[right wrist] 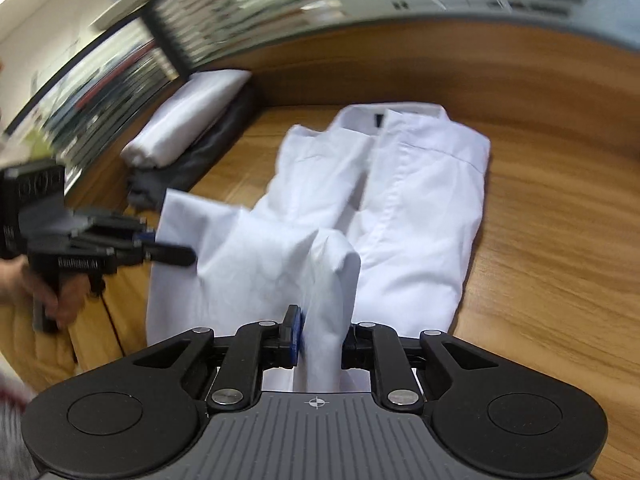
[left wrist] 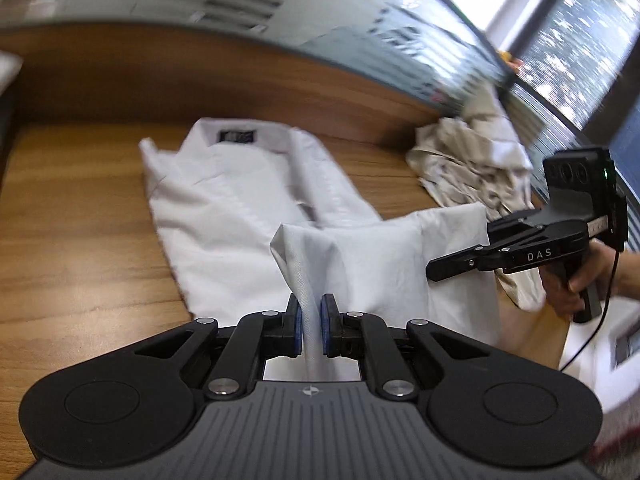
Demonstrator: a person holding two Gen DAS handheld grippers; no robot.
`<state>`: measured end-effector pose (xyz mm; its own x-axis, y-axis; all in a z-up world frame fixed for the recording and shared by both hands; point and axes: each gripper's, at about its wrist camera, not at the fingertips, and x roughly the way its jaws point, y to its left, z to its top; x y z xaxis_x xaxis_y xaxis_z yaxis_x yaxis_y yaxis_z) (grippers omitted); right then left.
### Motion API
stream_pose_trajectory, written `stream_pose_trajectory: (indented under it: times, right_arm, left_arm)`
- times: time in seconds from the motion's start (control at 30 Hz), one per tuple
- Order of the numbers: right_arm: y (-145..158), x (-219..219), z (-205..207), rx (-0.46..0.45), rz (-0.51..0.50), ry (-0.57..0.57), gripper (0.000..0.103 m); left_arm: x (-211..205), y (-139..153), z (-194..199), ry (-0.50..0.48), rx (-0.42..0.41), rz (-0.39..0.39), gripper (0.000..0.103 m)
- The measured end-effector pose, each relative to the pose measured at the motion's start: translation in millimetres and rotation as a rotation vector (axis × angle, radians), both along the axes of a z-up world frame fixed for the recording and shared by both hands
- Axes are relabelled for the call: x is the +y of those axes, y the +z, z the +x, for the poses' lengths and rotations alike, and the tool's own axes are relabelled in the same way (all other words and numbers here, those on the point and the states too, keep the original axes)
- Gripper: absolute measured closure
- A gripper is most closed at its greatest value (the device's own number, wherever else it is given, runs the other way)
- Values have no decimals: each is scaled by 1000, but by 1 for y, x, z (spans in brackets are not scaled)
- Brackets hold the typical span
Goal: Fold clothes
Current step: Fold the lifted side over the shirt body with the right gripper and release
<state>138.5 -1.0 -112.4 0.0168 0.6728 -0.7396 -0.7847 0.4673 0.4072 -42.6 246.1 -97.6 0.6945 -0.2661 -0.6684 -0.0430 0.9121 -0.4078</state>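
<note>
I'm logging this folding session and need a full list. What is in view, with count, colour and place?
white shirt: one, white, laid on the table middle, collar far, its near hem lifted
beige garments: one crumpled heap, beige, table's far right
folded white cloth: one, white, far left, lying on a dark grey folded cloth
table: one, brown wood
left claw: black, blue pads, shut on the shirt hem
right claw: black, shut on the shirt hem
hands: two, one on each claw's handle
</note>
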Motion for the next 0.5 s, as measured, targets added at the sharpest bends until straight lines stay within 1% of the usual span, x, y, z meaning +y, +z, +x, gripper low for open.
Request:
stream_pose_trajectory:
  times: [0.13, 0.2, 0.23, 0.27, 0.33, 0.37, 0.43, 0.5]
  right_arm:
    - [-21, 6, 27, 85, 3, -51, 79]
    - [-30, 5, 36, 113, 11, -81, 71]
    - [-35, 3, 40, 122, 18, -99, 70]
    - [-39, 1, 44, 131, 25, -116, 64]
    - [-43, -5, 50, 151, 36, -148, 60]
    - [-43, -8, 51, 153, 37, -167, 56]
    - [-35, -14, 51, 126, 29, -200, 55]
    - [-22, -20, 46, 79, 20, -224, 55]
  left_arm:
    - [15, -19, 9, 41, 46, -34, 93]
    - [19, -27, 11, 63, 62, -46, 91]
    - [20, -30, 10, 77, 67, -50, 90]
    - [20, -33, 10, 91, 71, -54, 87]
    - [23, -38, 8, 125, 77, -67, 83]
    - [25, -38, 6, 147, 76, -82, 82]
    - [29, -32, 1, 194, 61, -98, 83]
    - [30, -19, -5, 231, 31, -77, 84]
